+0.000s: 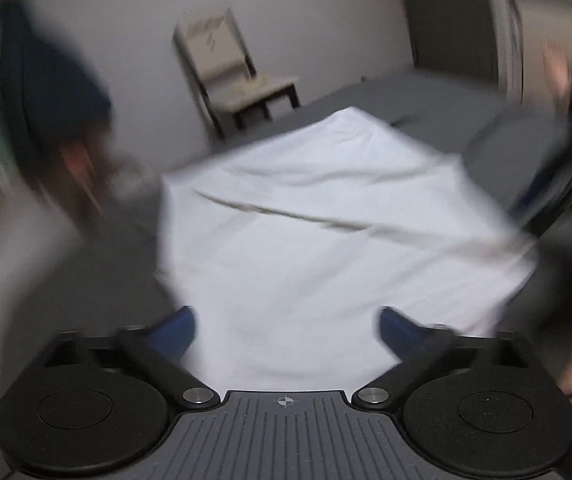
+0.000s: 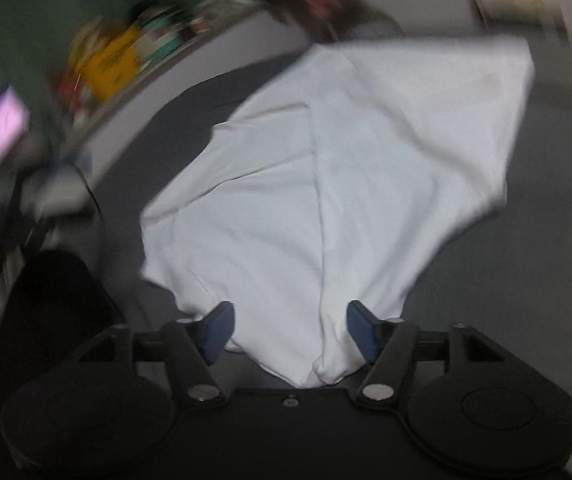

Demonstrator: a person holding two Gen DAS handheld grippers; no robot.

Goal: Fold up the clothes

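In the left wrist view, the left tool [image 1: 287, 330] is seen with its two blue pads spread wide apart, and nothing is clamped between them. The white garment [image 1: 325, 220] is spread directly ahead of the pads, its near edge lying in the gap between them; whether it touches either pad cannot be told through the blur. A long crease is seen running across the cloth from left to right. The garment is laid on a grey bed [image 1: 425, 96], which stretches ahead and to the right of the tool. Further ahead and slightly left, a pale chair [image 1: 234, 76] with dark legs is set against the wall. A dark blurred shape is seen at the far left.

In the right wrist view, the right tool [image 2: 289, 332] is likewise held with its pads apart. A bunched fold of the white garment [image 2: 325, 184] is gathered between them, close to the right pad, but it is not pinched. Ahead, the cloth fans out wide over the bed [image 2: 557, 240]. Far ahead to the left, blurred colourful items [image 2: 114, 60] are seen along a ledge.
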